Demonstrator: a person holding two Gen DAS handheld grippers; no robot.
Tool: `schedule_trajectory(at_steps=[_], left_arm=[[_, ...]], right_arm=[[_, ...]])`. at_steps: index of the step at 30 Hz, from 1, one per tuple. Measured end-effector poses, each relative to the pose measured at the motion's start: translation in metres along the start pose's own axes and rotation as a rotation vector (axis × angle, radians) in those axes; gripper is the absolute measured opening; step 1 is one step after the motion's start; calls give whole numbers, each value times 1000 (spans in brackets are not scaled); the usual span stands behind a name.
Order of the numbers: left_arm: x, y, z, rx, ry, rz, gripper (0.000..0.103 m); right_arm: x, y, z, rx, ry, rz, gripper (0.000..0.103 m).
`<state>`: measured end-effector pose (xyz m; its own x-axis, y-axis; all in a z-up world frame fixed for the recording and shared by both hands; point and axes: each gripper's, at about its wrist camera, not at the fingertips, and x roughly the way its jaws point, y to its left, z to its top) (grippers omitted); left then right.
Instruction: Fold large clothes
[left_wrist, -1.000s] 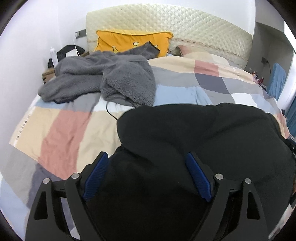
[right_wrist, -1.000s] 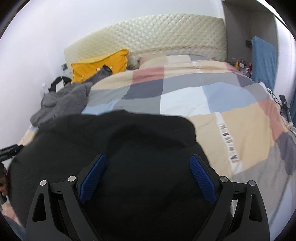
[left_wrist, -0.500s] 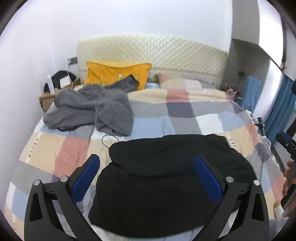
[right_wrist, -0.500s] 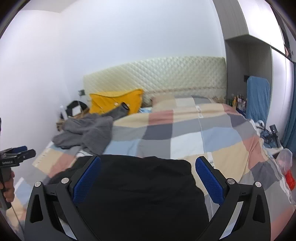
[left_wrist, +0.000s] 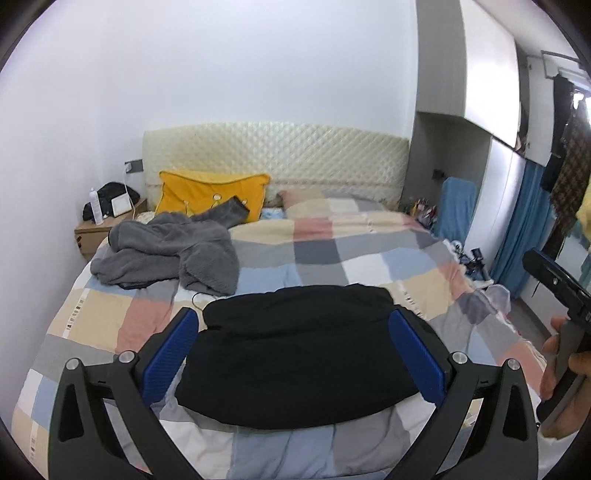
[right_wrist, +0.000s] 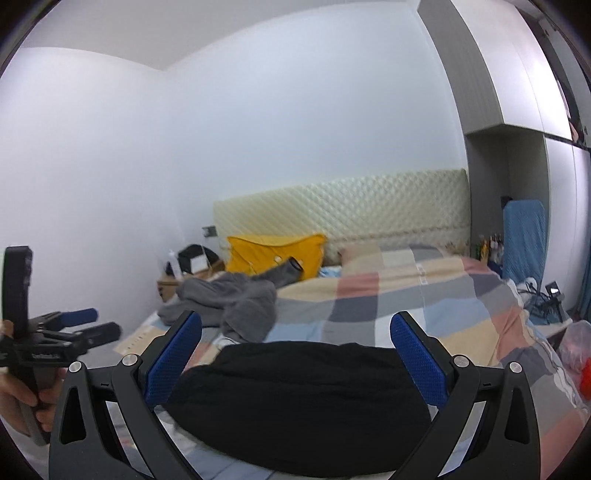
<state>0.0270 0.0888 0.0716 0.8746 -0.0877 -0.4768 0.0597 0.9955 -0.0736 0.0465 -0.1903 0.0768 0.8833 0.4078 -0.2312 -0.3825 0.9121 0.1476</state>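
A black garment lies folded into a compact bundle near the foot edge of the bed, on its checked cover. Farther up, toward the bed's left edge, a grey fleece garment sprawls unfolded, one sleeve reaching onto a yellow pillow propped against the quilted headboard. A wooden nightstand stands beside the head-left corner. The left gripper hangs above the bundle, jaws spread wide, holding nothing. The right gripper does likewise, its blue pads apart and clear of the cloth.
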Motion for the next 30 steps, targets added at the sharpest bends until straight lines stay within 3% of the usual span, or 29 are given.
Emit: schedule_trajectory(at_steps=[10, 17, 19, 23, 30], left_arm=[[-19, -13, -33, -9, -10, -10, 102], [-22, -20, -60, -24, 22, -31, 102], [-22, -19, -67, -48, 29, -17, 102], [-20, -22, -80, -54, 51, 0, 102], [-11, -34, -104, -40, 98, 21, 102]], right_arm=[[-34, 26, -31, 2, -17, 31, 103], [-45, 34, -64, 18, 17, -43, 103], [-50, 36, -74, 9, 29, -28, 103], [-55, 37, -90, -9, 50, -92, 103], [-52, 35, -125, 29, 90, -91, 103]])
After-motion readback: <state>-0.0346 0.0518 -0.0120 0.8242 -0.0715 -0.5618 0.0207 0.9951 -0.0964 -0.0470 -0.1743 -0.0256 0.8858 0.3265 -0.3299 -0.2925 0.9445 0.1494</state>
